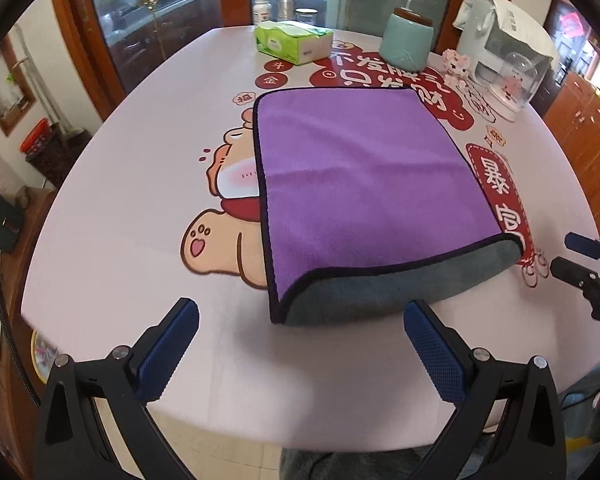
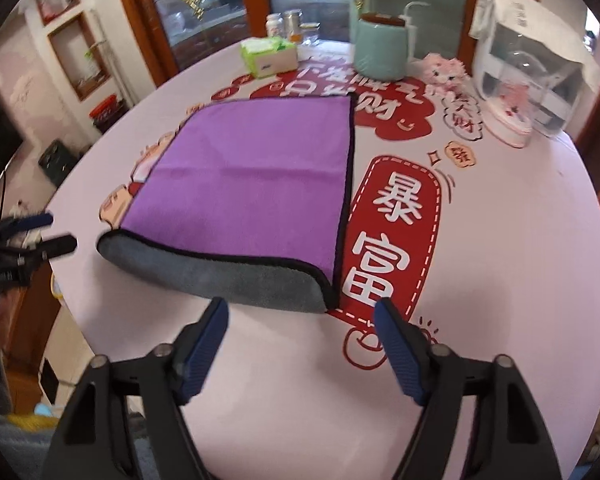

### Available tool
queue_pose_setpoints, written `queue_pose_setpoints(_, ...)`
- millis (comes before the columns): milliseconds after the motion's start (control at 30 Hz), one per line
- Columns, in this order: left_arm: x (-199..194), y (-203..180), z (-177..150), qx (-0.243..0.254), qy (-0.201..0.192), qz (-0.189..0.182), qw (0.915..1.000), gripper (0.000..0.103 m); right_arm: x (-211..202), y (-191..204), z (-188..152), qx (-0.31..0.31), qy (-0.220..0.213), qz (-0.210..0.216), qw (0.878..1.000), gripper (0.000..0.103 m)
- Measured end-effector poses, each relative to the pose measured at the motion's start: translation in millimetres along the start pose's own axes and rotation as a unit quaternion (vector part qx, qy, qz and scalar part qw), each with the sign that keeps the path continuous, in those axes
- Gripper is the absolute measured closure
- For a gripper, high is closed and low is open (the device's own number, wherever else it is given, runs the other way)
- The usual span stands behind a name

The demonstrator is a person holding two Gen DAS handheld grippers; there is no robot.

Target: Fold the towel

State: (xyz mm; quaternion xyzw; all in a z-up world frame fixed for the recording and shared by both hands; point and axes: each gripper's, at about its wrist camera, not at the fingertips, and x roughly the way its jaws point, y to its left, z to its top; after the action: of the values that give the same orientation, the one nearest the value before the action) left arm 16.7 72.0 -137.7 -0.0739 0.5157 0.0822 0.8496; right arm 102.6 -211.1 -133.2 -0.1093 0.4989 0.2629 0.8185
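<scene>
A towel [image 1: 360, 184], purple on top and grey underneath with a black hem, lies folded once on the round table; its rounded grey fold faces me. It also shows in the right wrist view [image 2: 252, 188]. My left gripper [image 1: 300, 312] is open and empty, just short of the fold's near left corner. My right gripper [image 2: 302, 308] is open and empty, just short of the fold's near right corner. The right gripper also shows at the right edge of the left wrist view [image 1: 564, 252], and the left gripper at the left edge of the right wrist view [image 2: 60, 232].
The table [image 1: 120, 208] has a pink cover with red cartoon prints. At the back stand a green tissue box [image 1: 292, 42], a teal jar [image 1: 406, 42], a small pink figure [image 1: 454, 66] and a white appliance [image 1: 504, 52]. Cabinets and a glass door lie behind.
</scene>
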Motion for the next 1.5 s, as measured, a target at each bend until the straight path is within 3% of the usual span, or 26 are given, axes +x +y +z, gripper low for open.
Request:
queue_pose_setpoints(300,35.4,0.6,7.6,0.066,0.023,-0.041,0.9967,0.009,31.9,-9.4,6.4,-0.030,0.020,0.037,0.999,0.050)
queue_pose_setpoints(533,57.1,5.5,14.8,0.081,0.047,-0.091,0.9914,0.019,56.1,-11.9,14.7,-0.051,0.051,0.066,0.995,0.064)
queue_pose_setpoints(700,68.4,13.2,20.1,0.079,0.065,-0.117,0.9879,0.027,64.4,-16.0,20.4,-0.054,0.060,0.071,0.994,0.067)
queue_pose_setpoints(1033,76.5,11.7,26.8,0.104,0.087,-0.146,0.9800,0.029,75.7,-22.8,28.7,-0.054,0.076,0.071,0.993,0.067)
queue_pose_setpoints(1100,78.0,9.8,26.6,0.111,0.093,-0.154,0.9773,0.038,79.3,-23.0,29.5,-0.055,0.081,0.075,0.992,0.067)
queue_pose_setpoints(1233,82.0,7.1,23.9,0.121,0.108,-0.161,0.9735,0.041,83.1,-19.5,29.3,-0.066,0.091,0.085,0.990,0.068)
queue_pose_setpoints(1300,83.9,5.6,22.4,0.125,0.115,-0.167,0.9712,0.046,83.9,-17.1,28.9,-0.072,0.096,0.090,0.989,0.077)
queue_pose_setpoints(1400,86.5,4.4,20.2,0.128,0.124,-0.174,0.9685,0.056,84.9,-15.3,28.9,-0.079,0.100,0.087,0.988,0.082)
queue_pose_setpoints(1500,87.3,3.0,18.2,0.130,0.128,-0.177,0.9671,0.058,83.6,-16.5,29.7,-0.078,0.101,0.088,0.988,0.087)
